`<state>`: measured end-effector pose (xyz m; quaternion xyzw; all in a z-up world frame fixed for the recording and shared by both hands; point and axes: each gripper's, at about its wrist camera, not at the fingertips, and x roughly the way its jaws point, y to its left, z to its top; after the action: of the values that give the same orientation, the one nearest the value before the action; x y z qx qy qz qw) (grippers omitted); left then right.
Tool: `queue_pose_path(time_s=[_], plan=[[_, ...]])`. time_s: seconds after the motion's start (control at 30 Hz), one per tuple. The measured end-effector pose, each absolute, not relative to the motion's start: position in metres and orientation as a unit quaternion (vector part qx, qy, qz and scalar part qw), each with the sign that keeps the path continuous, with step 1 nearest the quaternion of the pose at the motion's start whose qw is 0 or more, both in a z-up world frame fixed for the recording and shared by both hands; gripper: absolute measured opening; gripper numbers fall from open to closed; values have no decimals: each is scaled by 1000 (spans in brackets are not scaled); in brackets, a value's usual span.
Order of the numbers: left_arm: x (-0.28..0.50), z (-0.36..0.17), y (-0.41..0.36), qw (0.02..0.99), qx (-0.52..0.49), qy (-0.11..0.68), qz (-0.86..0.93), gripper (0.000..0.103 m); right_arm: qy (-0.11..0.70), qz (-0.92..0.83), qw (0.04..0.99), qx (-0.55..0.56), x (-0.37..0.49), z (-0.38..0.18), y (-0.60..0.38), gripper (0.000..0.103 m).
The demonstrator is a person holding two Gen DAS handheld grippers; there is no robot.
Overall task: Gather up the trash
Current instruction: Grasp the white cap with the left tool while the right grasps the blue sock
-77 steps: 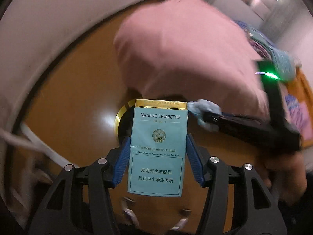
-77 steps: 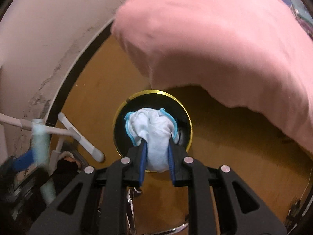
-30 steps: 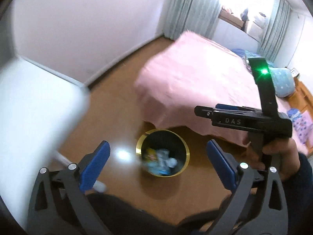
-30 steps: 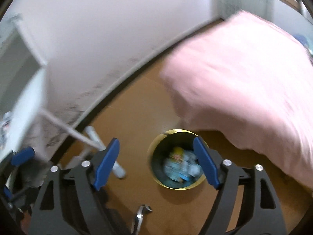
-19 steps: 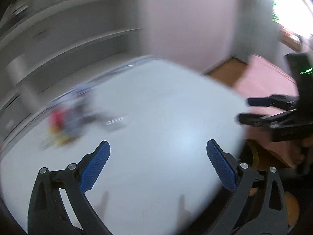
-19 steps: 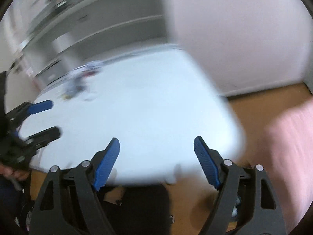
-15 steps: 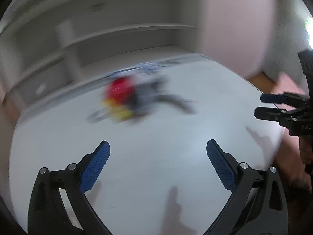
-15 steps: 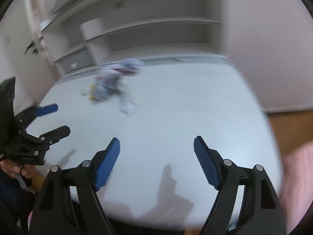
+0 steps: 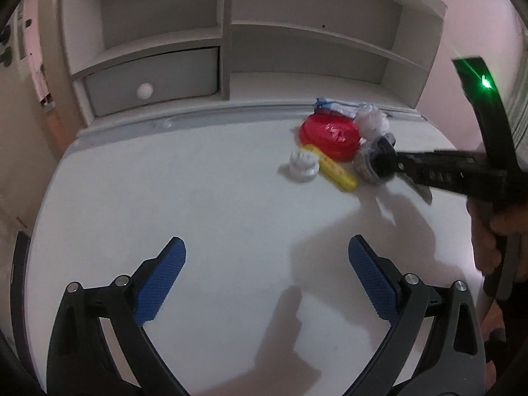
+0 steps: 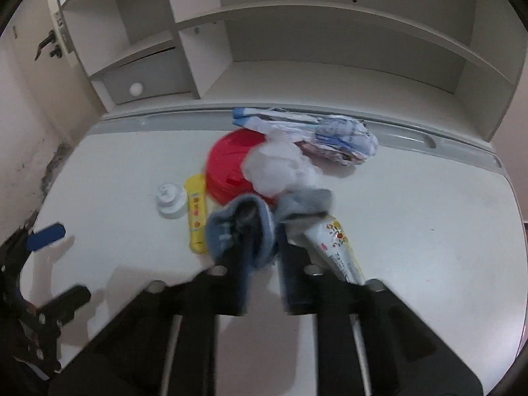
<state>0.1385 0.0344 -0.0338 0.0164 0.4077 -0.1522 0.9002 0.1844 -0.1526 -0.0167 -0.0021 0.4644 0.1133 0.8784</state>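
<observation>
White bench (image 9: 138,198) fills both views, shelving unit (image 10: 330,49) with a drawer (image 9: 151,79) at the far edge. My left hand-held gripper (image 9: 264,280) hangs over the near bare part of the bench, blue pads spread wide, nothing between them. My right hand-held gripper (image 10: 260,264) is at the trash pile, fingers blurred, narrowed around a grey-blue sock (image 10: 244,227); whether they actually clamp it I cannot tell. Just right of the sock lies a white tube (image 10: 340,247), partly under the fingers. Left of the sock: yellow tube (image 10: 196,211), then a small white cap (image 10: 170,199) beside it. Behind them a red plastic bag (image 10: 227,168) with a white wad (image 10: 277,168) on it. Farthest, blue-white crumpled wrappers (image 10: 330,135) near the bench's back rail.
</observation>
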Motion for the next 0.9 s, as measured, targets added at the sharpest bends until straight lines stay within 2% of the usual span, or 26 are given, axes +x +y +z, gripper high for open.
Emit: queue_pose_path(time_s=[0.33,0.4,0.53,0.57,0.6,0.63,0.9], plan=[[210,-50,-22,886,76,424,-171,95,437,114,892,26,114,7,-207,6],[217,-54,-25,883,84,428,-172,92,441,108,890,36,101,5,-222,6],[224,-59,-25,882,90,431,-167,69,451,89,886,57,78,-2,-254,6],[224,-58,-24,883,89,428,-172,53,452,82,886,68,69,-3,-267,6],[224,-56,-25,884,91,425,-174,44,451,76,886,73,63,-4,-273,6],[224,-55,-26,883,92,425,-179,30,449,66,888,78,53,-4,-283,6],[175,-28,-68,875,87,421,-224,30,418,-50,901,107,-32,1,-368,6]])
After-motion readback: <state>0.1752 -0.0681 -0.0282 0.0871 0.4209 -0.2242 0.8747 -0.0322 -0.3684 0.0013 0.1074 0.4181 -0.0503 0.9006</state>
